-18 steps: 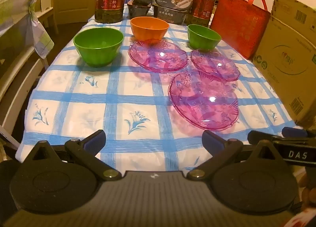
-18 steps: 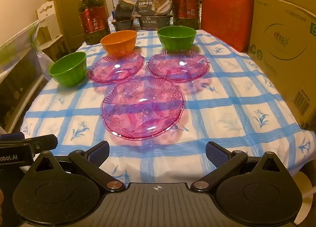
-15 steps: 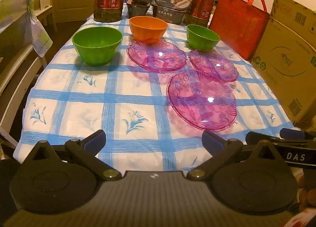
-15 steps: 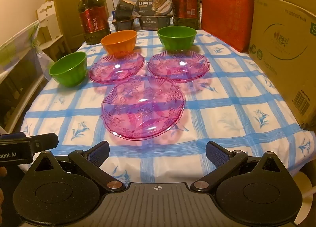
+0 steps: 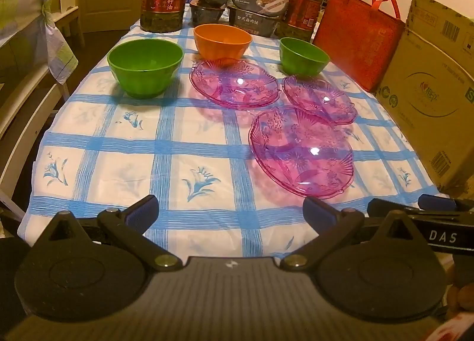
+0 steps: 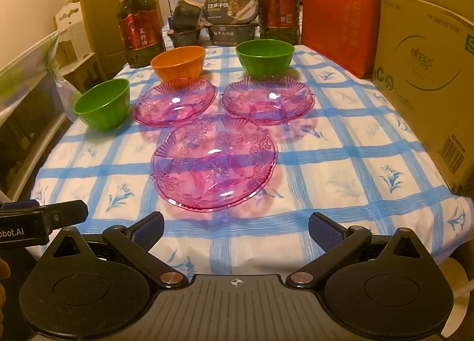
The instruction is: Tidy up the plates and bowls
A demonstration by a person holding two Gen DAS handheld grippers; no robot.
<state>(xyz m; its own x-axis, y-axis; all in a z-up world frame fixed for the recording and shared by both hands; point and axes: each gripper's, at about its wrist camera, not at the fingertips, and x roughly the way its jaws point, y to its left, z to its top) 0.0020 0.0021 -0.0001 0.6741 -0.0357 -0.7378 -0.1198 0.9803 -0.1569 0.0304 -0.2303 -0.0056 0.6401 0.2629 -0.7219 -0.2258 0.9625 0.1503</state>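
Three clear pink plates lie on the blue-checked tablecloth: a near plate, a far left plate and a far right plate. Behind them stand a left green bowl, an orange bowl and a right green bowl. My left gripper is open and empty above the table's near edge. My right gripper is open and empty, just short of the near plate. Each gripper's side shows in the other's view.
Two large oil bottles and dark food boxes stand at the table's far end. A red bag and a big cardboard box line the right edge. A chair stands at the left.
The left gripper has drawn slightly closer to the table and a little left. The right gripper has barely moved. Both stay open.
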